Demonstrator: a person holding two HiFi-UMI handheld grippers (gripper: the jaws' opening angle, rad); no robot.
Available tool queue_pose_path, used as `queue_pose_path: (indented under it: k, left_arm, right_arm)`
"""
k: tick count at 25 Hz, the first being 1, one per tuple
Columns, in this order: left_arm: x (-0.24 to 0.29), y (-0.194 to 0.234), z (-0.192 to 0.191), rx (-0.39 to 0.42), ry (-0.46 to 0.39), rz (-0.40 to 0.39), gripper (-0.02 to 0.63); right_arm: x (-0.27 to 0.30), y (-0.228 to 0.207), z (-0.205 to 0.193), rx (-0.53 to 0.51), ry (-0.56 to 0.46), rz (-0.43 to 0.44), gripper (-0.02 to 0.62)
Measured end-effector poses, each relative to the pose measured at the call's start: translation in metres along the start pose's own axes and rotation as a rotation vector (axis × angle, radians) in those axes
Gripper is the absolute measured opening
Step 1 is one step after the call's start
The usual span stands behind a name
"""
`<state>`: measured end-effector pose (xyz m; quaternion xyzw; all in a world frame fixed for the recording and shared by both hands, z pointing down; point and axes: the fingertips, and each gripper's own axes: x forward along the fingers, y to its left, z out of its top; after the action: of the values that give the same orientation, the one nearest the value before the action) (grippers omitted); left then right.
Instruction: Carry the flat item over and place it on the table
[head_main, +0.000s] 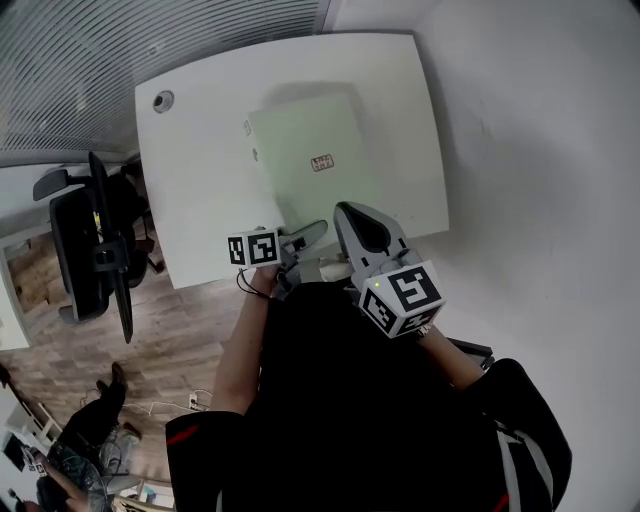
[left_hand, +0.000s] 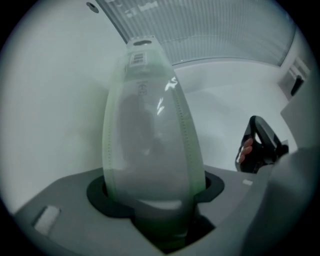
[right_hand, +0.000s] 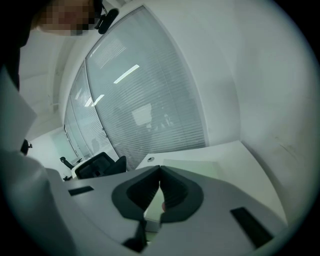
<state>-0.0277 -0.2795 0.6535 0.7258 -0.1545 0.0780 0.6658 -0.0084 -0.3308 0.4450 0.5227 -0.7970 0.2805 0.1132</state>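
A pale green, translucent flat pouch (head_main: 310, 160) lies on the white table (head_main: 200, 180), its near edge toward me. My left gripper (head_main: 303, 237) is at that near edge. In the left gripper view the pouch (left_hand: 150, 125) runs out from between the dark pads of my left gripper (left_hand: 155, 187), which is shut on it. My right gripper (head_main: 348, 212) hangs above the pouch's near right corner. Its jaws meet at the tips with nothing between them, as the right gripper view shows (right_hand: 160, 170). The pouch (right_hand: 200, 167) lies on the table (right_hand: 235, 155) beyond.
A round cable port (head_main: 163, 100) sits at the table's far left corner. A black office chair (head_main: 95, 250) stands on the wooden floor at the left. Slatted glass blinds (head_main: 150, 50) run behind the table, and a white wall (head_main: 540, 150) closes the right side.
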Motion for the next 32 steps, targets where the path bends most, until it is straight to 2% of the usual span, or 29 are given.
queue_pose_path:
  k: [4, 8, 24, 28, 32]
  left_arm:
    - [0.002, 0.017, -0.008, -0.060, 0.032, 0.036, 0.313]
    - [0.001, 0.022, -0.010, -0.077, 0.031, 0.069, 0.316]
    - [-0.011, 0.046, -0.005, -0.057, -0.045, 0.253, 0.382]
    - [-0.013, 0.048, -0.003, -0.062, -0.062, 0.277, 0.390]
    - [-0.013, 0.049, -0.003, -0.074, -0.044, 0.281, 0.390]
  right_arm:
    - [0.003, -0.001, 0.000, -0.001, 0.003, -0.002, 0.002]
    - [0.002, -0.002, 0.001, -0.003, 0.004, -0.008, 0.001]
    - [-0.010, 0.003, -0.004, -0.017, -0.003, -0.013, 0.002]
    - [-0.013, 0.006, -0.005, -0.019, -0.002, -0.010, 0.002]
    - [-0.015, 0.008, -0.006, -0.024, -0.002, -0.010, 0.002]
